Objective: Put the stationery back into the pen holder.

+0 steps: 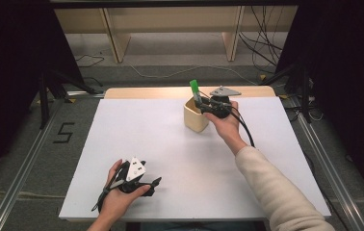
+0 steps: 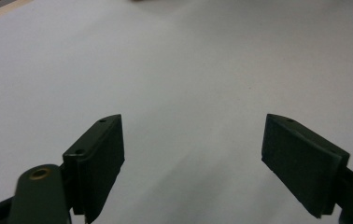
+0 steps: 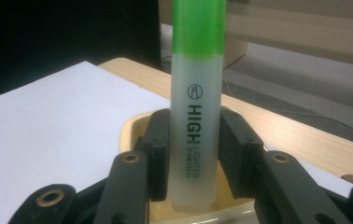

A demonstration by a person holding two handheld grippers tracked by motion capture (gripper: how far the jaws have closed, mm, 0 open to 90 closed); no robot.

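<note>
At table's one o'clock, our right gripper [image 1: 203, 104] clamps green-capped translucent plastic highlighter [image 3: 197, 116] upright, cap skyward, butt just inside cream round cup [image 1: 193, 119]. We judge vertical hold suits dropping it straight through rim [image 3: 130, 123]. Toward seven o'clock, our left gripper [image 2: 193, 163] idles over white table sheet [image 1: 170, 144], jaws spread wide, nothing between, clear of working hand.

The highlighter's [image 3: 197, 116] green cap runs off the top edge in the right gripper view, and its foot is hidden inside the cream cup [image 3: 135, 125]. Small print under "HIGH" is too blurred to read.
</note>
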